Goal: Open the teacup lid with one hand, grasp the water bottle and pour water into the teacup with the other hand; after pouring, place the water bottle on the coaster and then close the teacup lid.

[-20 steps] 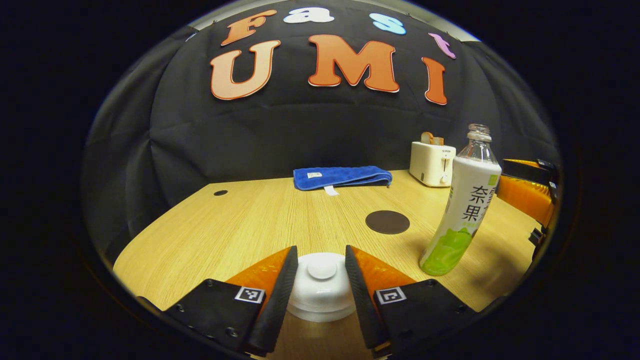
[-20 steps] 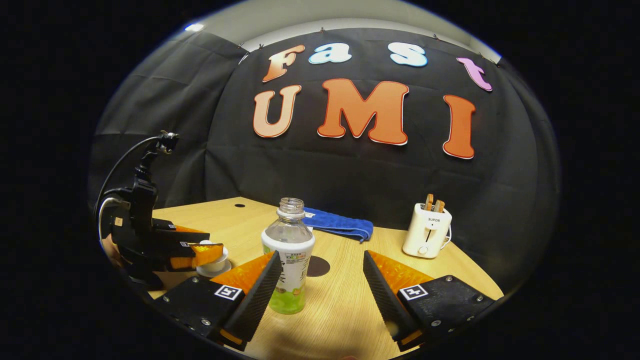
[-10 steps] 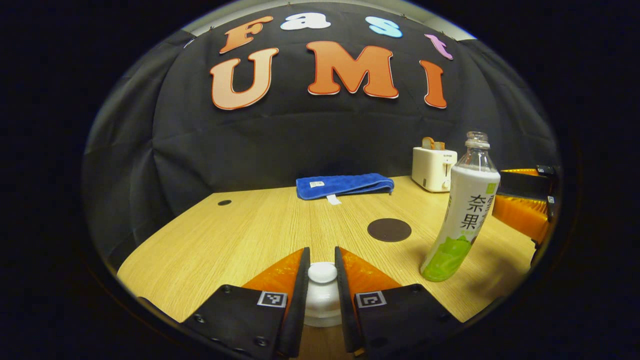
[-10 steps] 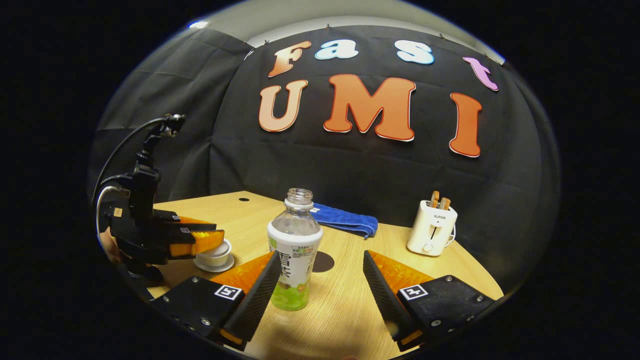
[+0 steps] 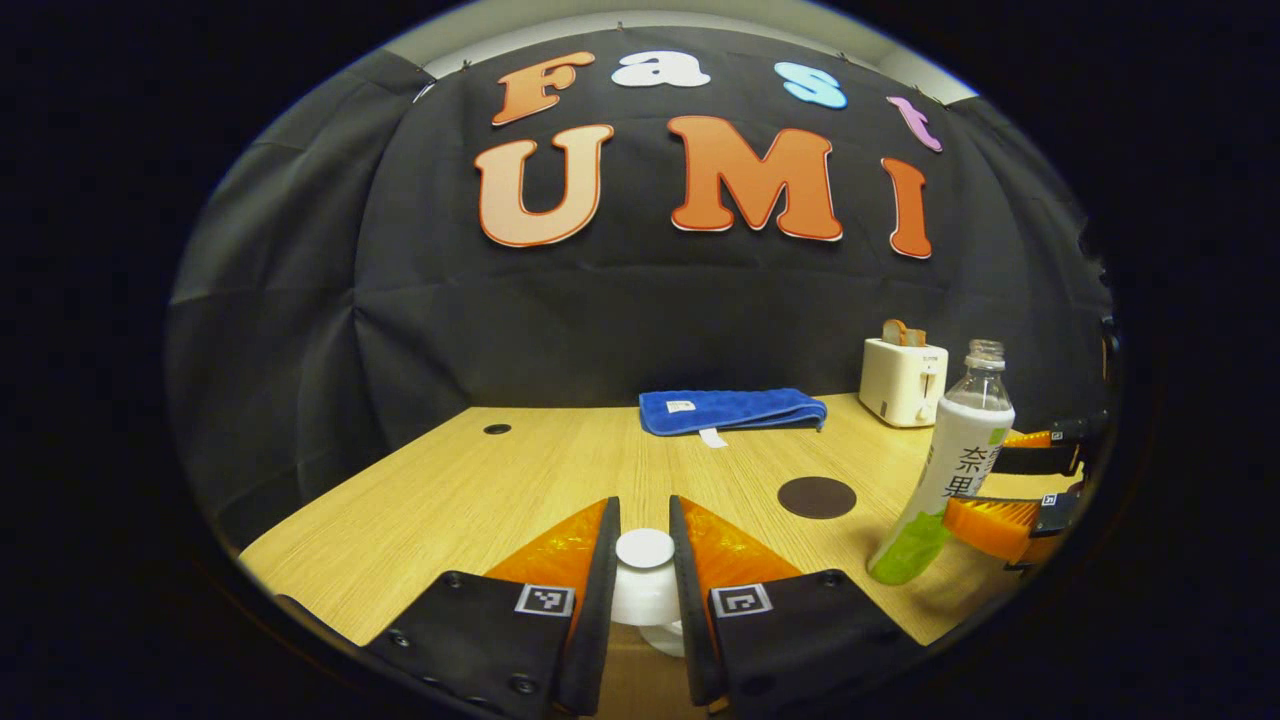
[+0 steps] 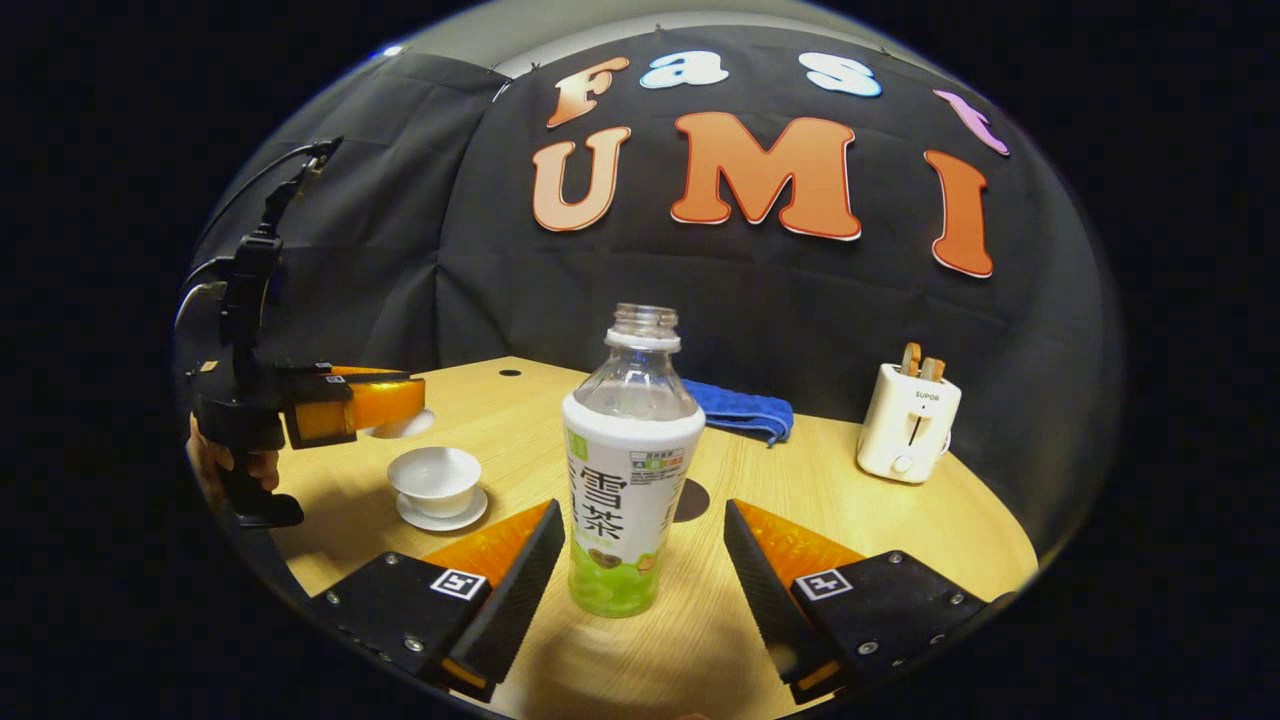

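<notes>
My left gripper (image 5: 644,522) is shut on the knob of the white teacup lid (image 5: 643,590) and holds it in the air. In the right gripper view that left gripper (image 6: 352,405) hovers with the lid (image 6: 398,427) above and left of the uncovered white teacup (image 6: 435,478), which sits on its saucer (image 6: 442,516). The uncapped water bottle (image 6: 630,470) stands upright between the fingers of my open right gripper (image 6: 645,520), with a gap on each side. The dark round coaster (image 5: 817,497) lies on the table behind the bottle (image 5: 950,470).
A folded blue towel (image 6: 742,410) lies at the back of the wooden table (image 6: 880,530). A white toaster (image 6: 908,420) stands at the back right. A hand (image 6: 225,465) holds the left gripper at the table's left edge.
The left gripper closed on the lid's knob and lifted the lid off the teacup. The right gripper moved forward, so the bottle now stands between its fingers.
</notes>
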Action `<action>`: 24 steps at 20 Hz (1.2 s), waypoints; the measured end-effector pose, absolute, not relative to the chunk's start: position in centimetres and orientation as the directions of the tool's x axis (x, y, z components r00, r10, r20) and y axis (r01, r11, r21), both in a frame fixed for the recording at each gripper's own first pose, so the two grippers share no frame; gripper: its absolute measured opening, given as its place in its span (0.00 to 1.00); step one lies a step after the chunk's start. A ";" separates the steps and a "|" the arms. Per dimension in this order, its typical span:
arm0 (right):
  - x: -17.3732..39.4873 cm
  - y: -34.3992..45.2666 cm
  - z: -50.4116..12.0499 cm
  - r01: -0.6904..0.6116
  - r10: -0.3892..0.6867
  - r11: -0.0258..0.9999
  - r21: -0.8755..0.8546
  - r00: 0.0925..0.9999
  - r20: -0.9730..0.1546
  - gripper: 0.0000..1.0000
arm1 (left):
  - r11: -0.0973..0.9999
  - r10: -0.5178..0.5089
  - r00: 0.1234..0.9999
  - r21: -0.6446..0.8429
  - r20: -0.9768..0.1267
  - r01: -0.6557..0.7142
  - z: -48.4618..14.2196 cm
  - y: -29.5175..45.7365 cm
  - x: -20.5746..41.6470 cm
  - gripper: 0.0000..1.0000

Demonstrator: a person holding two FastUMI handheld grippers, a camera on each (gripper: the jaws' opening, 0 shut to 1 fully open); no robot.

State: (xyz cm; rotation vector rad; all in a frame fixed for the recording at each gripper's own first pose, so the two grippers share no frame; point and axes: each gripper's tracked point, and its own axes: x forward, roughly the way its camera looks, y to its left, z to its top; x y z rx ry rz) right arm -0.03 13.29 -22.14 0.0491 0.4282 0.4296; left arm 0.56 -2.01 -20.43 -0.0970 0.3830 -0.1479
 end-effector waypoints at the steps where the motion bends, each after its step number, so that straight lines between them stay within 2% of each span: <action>1: 0.0 13.6 -22.6 -0.396 0.423 0.905 0.153 0.810 -0.405 0.92 | 0.986 -0.150 0.921 -0.120 -0.360 0.113 -20.2 -1.2 0.5 0.34; 3: 0.1 14.3 -23.4 -0.398 0.438 0.899 0.183 0.792 -0.425 0.93 | 0.989 -0.125 0.927 -0.115 -0.353 0.090 -20.1 0.2 0.4 0.36; 6: 0.4 14.5 -24.1 -0.379 0.425 0.905 0.193 0.790 -0.442 0.87 | 0.990 -0.110 0.927 -0.127 -0.358 0.069 -20.3 1.6 0.0 0.34; 8: 0.4 14.6 -24.0 -0.369 0.422 0.907 0.206 0.791 -0.442 0.77 | 0.991 -0.099 0.927 -0.125 -0.362 0.057 -20.7 2.4 -0.3 0.34; 9: 0.4 14.5 -24.0 -0.365 0.420 0.907 0.208 0.789 -0.448 0.68 | 0.991 -0.096 0.927 -0.125 -0.363 0.054 -20.9 2.7 -0.4 0.35; 12: 1.0 14.2 -23.5 -0.362 0.405 0.914 0.182 0.804 -0.435 0.66 | 0.991 -0.087 0.928 -0.126 -0.363 0.044 -21.2 3.3 -0.7 0.34; 13: 1.3 14.0 -23.0 -0.367 0.399 0.917 0.159 0.814 -0.422 0.62 | 0.991 -0.086 0.927 -0.124 -0.366 0.043 -21.2 3.5 -0.8 0.36; 14: 1.8 13.8 -22.4 -0.371 0.391 0.919 0.130 0.825 -0.408 0.66 | 0.992 -0.083 0.927 -0.120 -0.367 0.042 -21.2 3.8 -0.9 0.34; 15: 2.1 13.6 -21.8 -0.374 0.379 0.923 0.092 0.835 -0.399 0.66 | 0.992 -0.079 0.927 -0.117 -0.366 0.039 -21.2 4.1 -1.0 0.34; 16: 2.5 13.3 -21.5 -0.377 0.364 0.925 0.046 0.844 -0.395 0.66 | 0.993 -0.075 0.928 -0.115 -0.364 0.035 -21.2 4.4 -0.9 0.36; 17: 2.9 13.1 -21.5 -0.384 0.349 0.923 -0.008 0.849 -0.396 0.61 | 0.993 -0.070 0.930 -0.115 -0.361 0.030 -21.1 4.7 -1.0 0.36; 18: 3.0 12.8 -21.5 -0.394 0.337 0.917 -0.066 0.852 -0.400 0.66 | 0.993 -0.068 0.930 -0.117 -0.361 0.028 -21.0 4.9 -1.1 0.36; 24: 4.0 12.5 -20.9 -0.456 0.299 0.808 -0.373 0.863 -0.407 0.66 | 0.994 -0.051 0.930 -0.105 -0.363 0.013 -21.3 6.3 -1.9 0.34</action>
